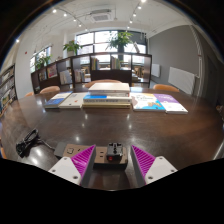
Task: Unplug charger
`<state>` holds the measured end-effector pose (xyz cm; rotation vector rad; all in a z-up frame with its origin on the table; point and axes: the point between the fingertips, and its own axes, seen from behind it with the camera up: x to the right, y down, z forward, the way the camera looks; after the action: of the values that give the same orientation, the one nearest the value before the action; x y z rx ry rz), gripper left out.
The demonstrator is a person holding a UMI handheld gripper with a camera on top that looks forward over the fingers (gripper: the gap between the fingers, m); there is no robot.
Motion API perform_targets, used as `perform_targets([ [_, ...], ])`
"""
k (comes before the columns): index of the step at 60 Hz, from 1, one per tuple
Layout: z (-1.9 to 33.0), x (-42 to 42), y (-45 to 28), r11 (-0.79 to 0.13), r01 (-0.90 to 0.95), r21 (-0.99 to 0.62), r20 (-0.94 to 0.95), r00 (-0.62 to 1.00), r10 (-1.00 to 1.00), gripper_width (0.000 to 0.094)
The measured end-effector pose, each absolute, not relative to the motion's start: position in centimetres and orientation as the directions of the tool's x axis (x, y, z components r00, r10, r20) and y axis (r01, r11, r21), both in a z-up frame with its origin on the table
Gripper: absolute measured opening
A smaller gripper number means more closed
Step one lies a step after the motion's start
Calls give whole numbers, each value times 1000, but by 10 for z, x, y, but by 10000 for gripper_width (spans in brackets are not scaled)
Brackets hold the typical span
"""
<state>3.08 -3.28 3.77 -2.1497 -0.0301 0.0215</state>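
A small dark charger (113, 151) sits plugged into a tan power strip (110, 157) lying on the dark wooden table (130, 128). They lie between my two fingers, low and close to me. My gripper (112, 160) is open: the left pink pad (79, 157) and the right pink pad (144, 160) stand wide apart with clear gaps on both sides of the strip. Neither finger touches the charger.
A black coiled cable (28, 141) lies on the table to the left. Coloured books and mats (107, 99) lie across the far side of the table. Chairs, shelves, plants and windows stand beyond.
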Motion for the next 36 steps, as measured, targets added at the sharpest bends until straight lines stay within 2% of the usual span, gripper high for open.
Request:
perform_targets([
  [6, 19, 32, -19, -571, 30, -821, 17, 999, 28, 548],
  [8, 23, 33, -15, -549, 16, -835, 8, 1000, 17, 497],
  [13, 22, 36, -13, -537, -14, -844, -15, 1000, -2, 255],
  [15, 22, 36, -15, -532, -14, -847, -21, 1000, 7, 253],
  [22, 21, 33, -12, -542, -2, -840, -26, 999, 36, 149],
  [26, 21, 34, -13, -561, 29, -827, -8, 998, 65, 130],
  [31, 22, 33, -15, -654, 10, -757, -42, 997, 64, 102],
  [32, 28, 33, -18, -662, 33, -749, -28, 996, 82, 102],
  [33, 50, 32, -10, -626, 51, -778, -17, 995, 103, 102],
  [36, 159, 44, 13, -427, 42, -903, -3, 995, 104, 101],
])
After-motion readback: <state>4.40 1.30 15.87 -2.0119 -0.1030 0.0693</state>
